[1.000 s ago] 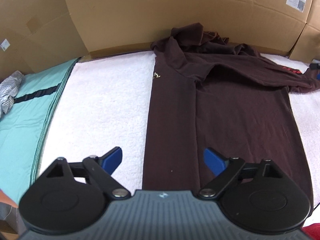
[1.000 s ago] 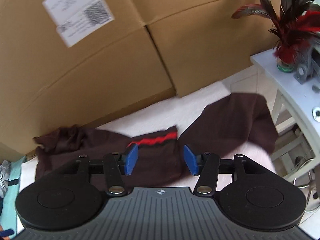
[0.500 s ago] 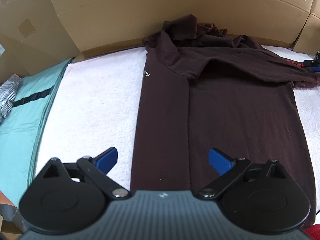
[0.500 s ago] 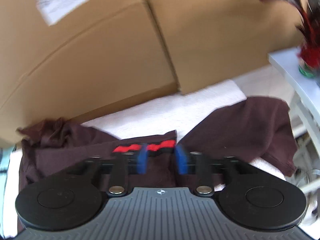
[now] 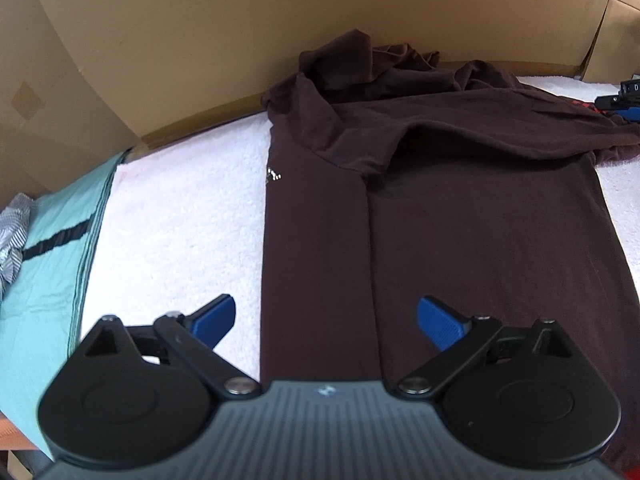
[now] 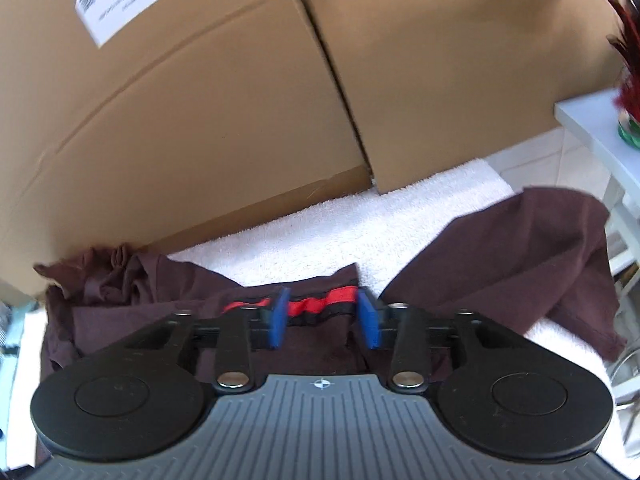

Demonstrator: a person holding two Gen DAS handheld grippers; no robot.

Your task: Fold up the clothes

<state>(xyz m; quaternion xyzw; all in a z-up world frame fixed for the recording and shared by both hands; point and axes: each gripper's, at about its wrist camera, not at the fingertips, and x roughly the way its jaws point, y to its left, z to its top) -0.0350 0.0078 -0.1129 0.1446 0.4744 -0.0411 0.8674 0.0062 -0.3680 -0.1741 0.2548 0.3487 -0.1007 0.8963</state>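
Shirt (image 5: 460,240) lies half-folded on towel (image 5: 180,220); my left fingers (image 5: 326,322) wide over hem, right fingers (image 6: 324,316) narrower, empty, astride red-striped cuff (image 6: 316,304) — grip deep w/ both layers.

Matt dark-brown knit shirt (image 5: 460,240) on rough white terry towel (image 5: 180,232); smooth brown cardboard (image 5: 200,40) behind.

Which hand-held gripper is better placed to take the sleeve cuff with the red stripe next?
Right. The right hand-held gripper has the red-striped cuff between its open fingers; the left hand-held gripper is far from it.
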